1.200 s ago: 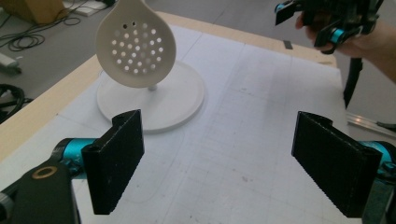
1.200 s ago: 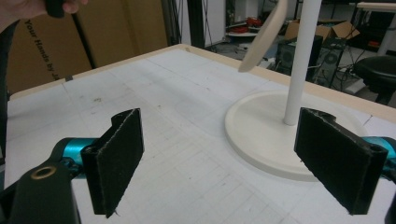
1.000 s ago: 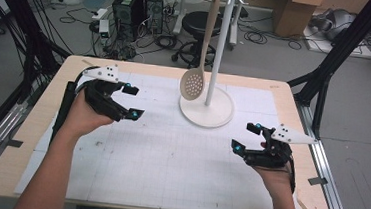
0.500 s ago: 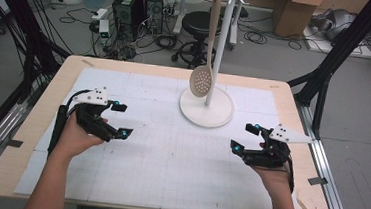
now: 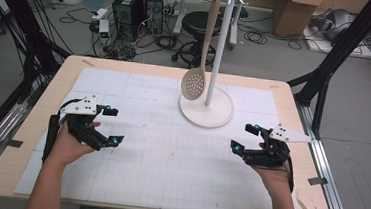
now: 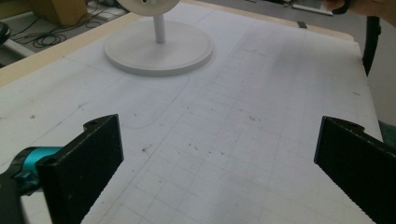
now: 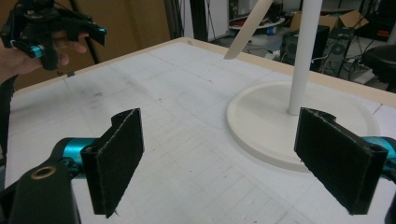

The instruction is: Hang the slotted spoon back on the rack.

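Slotted spoon (image 5: 193,84) left of stand (image 5: 206,112)

A black stool (image 5: 200,23) and computer tower (image 5: 130,7) stand behind the table (image 5: 294,100).

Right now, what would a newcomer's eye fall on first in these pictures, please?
A beige slotted spoon hanging from the white stand at the table's far middle. Nearer the person, the left gripper and right gripper hover open and empty over the white gridded mat.

no readable text, label, brand or number anywhere; the table mat (image 5: 168,168) carries plain grid lines.
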`<act>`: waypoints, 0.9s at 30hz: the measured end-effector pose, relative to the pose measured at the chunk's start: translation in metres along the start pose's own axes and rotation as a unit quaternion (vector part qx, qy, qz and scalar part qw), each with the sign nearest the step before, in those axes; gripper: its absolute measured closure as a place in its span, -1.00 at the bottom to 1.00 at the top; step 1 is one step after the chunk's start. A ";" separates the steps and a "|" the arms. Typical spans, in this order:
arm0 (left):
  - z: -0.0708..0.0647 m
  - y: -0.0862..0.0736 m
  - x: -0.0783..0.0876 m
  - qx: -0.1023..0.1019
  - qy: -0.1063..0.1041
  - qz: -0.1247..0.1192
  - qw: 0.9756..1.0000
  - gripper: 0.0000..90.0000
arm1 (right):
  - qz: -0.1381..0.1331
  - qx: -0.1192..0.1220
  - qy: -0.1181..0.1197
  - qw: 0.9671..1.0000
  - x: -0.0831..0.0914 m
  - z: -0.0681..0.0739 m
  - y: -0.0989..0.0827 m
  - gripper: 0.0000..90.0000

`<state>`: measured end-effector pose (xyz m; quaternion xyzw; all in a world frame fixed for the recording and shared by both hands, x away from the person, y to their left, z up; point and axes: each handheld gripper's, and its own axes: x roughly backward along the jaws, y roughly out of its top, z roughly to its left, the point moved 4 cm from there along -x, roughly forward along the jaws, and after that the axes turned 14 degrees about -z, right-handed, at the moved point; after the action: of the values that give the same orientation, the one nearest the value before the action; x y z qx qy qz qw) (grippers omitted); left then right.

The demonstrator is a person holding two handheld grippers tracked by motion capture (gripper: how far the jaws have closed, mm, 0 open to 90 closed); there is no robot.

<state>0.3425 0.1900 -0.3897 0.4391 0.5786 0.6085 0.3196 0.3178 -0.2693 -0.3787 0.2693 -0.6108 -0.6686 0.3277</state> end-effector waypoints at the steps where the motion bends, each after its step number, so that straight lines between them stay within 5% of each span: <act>1: 0.000 0.000 0.000 -0.001 0.001 -0.001 1.000 -0.96 | 0.000 0.001 0.000 1.000 0.000 0.000 0.000 -0.67; 20: -0.004 0.008 0.012 -0.009 0.004 -0.040 0.999 -0.96 | 0.010 0.009 0.002 1.000 -0.007 0.003 -0.001 -0.67; 27: -0.004 0.007 0.011 -0.007 0.005 -0.035 0.999 -0.96 | 0.010 0.008 0.002 1.000 -0.007 0.002 -0.001 -0.66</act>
<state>0.3354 0.1974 -0.3810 0.4132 0.5907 0.6035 0.3408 0.3205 -0.2630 -0.3795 0.2671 -0.6181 -0.6602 0.3328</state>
